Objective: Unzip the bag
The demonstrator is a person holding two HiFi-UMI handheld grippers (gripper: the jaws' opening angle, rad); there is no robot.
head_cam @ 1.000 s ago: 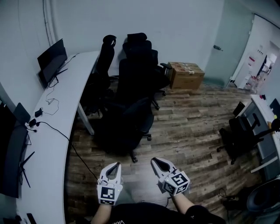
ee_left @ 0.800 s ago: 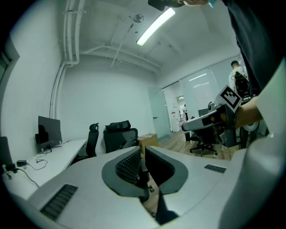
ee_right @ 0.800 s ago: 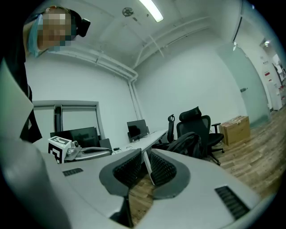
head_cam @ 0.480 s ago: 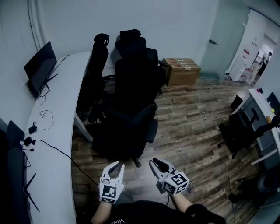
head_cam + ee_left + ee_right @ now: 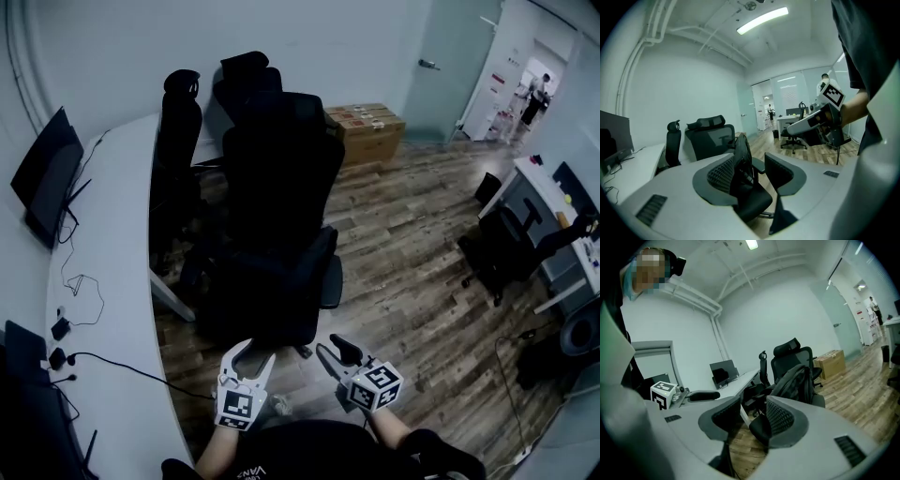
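A dark grey backpack [image 5: 797, 379] stands upright on the seat of the nearest black office chair [image 5: 281, 281]. In the left gripper view the backpack [image 5: 739, 157] shows side-on between the jaws, well beyond them. From the head view it merges with the chair's black. Low in the frame, short of the chair, my left gripper [image 5: 251, 352] has its jaws opening with nothing between them. To its right, my right gripper [image 5: 333, 347] is level with it, its jaws opening and also empty. Neither gripper touches the bag.
More black chairs [image 5: 178, 141] stand behind the near one, along a curved white desk [image 5: 112, 244] with monitors [image 5: 42, 173] and cables. A cardboard box [image 5: 361, 127] sits by the far wall. Another desk and chair [image 5: 502, 253] are at the right, and a person [image 5: 536, 94] stands past the doorway.
Both grippers' jaws have spread apart from shut. The chair with the backpack has come closer and more central in the head view, and the desk has slid left.
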